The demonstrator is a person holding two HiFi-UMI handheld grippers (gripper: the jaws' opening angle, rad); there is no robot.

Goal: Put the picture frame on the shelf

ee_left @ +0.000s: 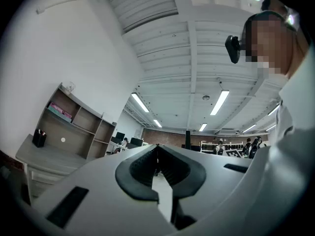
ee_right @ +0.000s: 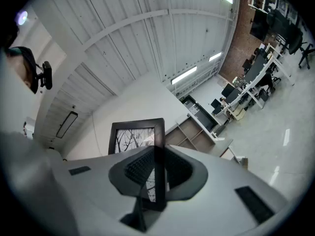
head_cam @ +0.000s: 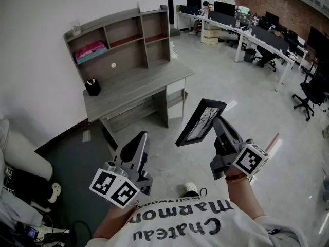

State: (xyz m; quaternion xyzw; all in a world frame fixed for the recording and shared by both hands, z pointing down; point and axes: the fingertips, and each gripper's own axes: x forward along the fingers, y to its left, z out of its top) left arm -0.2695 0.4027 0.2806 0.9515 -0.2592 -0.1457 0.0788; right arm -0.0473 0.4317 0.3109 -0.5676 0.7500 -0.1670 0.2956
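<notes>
Picture frame (head_cam: 200, 121) edge-on between right gripper's (head_cam: 216, 123) jaws, well apart from shelf (head_cam: 103, 22).

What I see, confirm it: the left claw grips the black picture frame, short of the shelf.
Wrong claw: the right claw grips the black picture frame, short of the shelf, as the right gripper view shows.

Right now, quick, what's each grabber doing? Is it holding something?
Left gripper: closed, with nothing between its jaws.
Right gripper: closed on the edge of the picture frame, holding it in the air.
</notes>
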